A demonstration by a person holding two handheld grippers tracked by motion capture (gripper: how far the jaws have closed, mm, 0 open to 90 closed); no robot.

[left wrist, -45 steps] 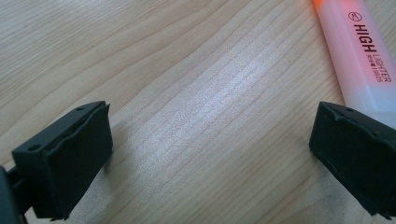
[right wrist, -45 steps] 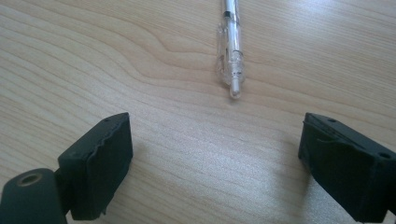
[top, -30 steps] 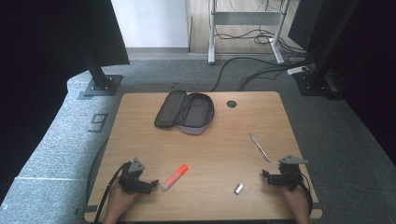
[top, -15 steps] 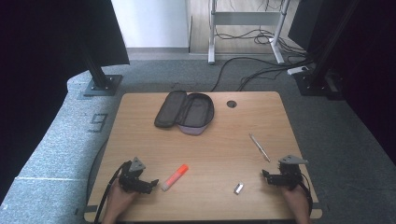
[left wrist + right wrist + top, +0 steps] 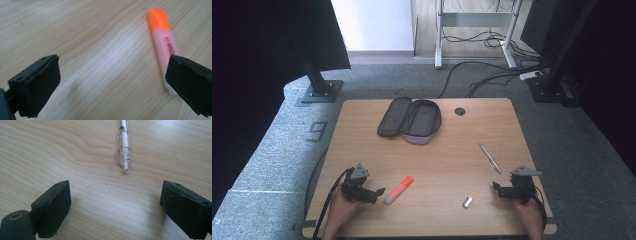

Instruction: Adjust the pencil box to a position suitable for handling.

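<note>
Left hand-held gripper [image 5: 374, 192] sits low at the table's [image 5: 437, 150] near-left edge, jaws wide apart w/ nothing between them — the orange-capped highlighter [image 5: 398, 190] lies flat just beside its tips, its clear end next to one jaw in the left gripper view. Right hand-held gripper [image 5: 498, 189] rests at the near-right edge, jaws also spread & empty — a clear pen [image 5: 124, 145] lies just ahead of them, not touching.

right claw [image 5: 115, 207] is spread wide with nothing in it, hovering low over the wooden counter [image 5: 50, 152], clear pen [image 5: 123, 145] lying just ahead.
</note>
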